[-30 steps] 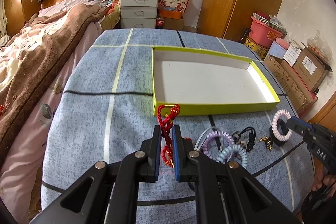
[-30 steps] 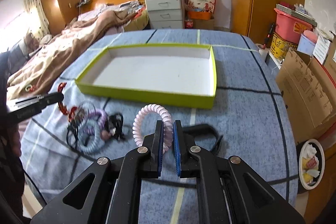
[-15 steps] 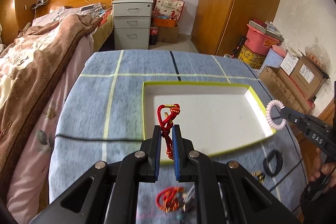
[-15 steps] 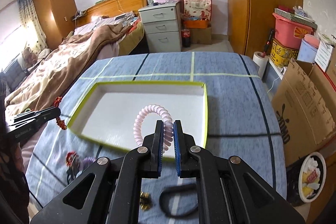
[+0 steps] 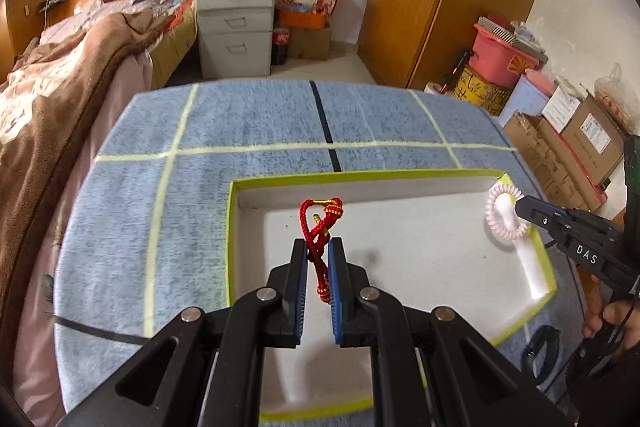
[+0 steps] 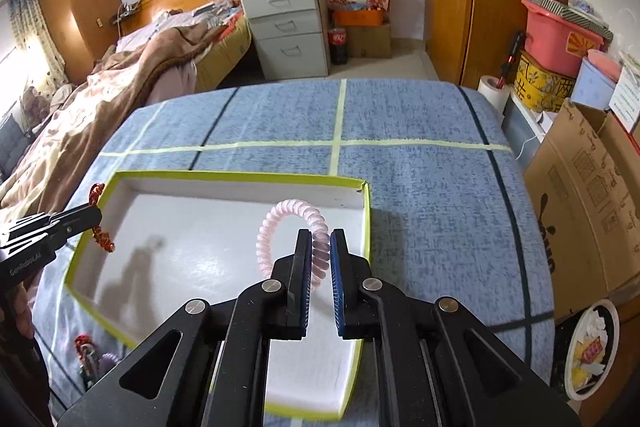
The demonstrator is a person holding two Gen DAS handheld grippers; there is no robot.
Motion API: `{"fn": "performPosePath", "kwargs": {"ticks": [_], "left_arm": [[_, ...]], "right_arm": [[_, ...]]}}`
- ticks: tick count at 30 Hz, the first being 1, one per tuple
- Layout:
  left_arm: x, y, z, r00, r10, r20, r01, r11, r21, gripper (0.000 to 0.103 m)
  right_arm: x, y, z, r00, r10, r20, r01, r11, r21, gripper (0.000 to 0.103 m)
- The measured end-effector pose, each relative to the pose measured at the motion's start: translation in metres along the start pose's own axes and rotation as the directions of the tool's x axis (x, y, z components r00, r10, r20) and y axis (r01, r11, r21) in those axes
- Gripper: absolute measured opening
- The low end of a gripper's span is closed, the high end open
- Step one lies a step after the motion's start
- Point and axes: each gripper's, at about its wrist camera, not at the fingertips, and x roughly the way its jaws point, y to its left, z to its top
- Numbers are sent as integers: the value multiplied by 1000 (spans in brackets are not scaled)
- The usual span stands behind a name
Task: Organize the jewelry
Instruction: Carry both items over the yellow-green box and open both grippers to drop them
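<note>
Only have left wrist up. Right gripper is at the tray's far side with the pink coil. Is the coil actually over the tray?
Observer: Yes. From the right wrist, the pink coil is clamped in the right gripper over the tray's white floor, just inside its right wall.
Operator: Any jewelry I can't see?
Observer: A small pile, a red piece and a purple coil, lies on the cloth by the tray's near left corner.
Operator: My red cord's tail?
Observer: The red cord hangs free below the left gripper, at the tray's left rim. I cannot tell its height above the rim.
</note>
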Motion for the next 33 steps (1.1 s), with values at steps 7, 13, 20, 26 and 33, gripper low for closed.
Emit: {"fn": "performPosePath", "kwargs": {"ticks": [7,13,20,26,33], "left_arm": [[21,0,2,999,9,-37,-10,1000,-5,11],[29,0,1,998,16,-57,-17,1000,-7,11],[36,4,2,997,23,-71,-25,999,-23,12],[37,7,4,997,26,-74,-28,999,-27,16],[32,6,3,998,15,-65,-17,999,-30,36]], "right_arm": [[17,-1,3,1000,-9,-29,8,1000,-15,10],[26,0,2,999,-16,-51,14,999,-34,10],[30,3,5,998,-37,-54,34,998,-57,10],[29,6,4,998,-41,-48,39,998,-56,10],[23,5,3,999,-21,-31,20,999,-45,23]]}}
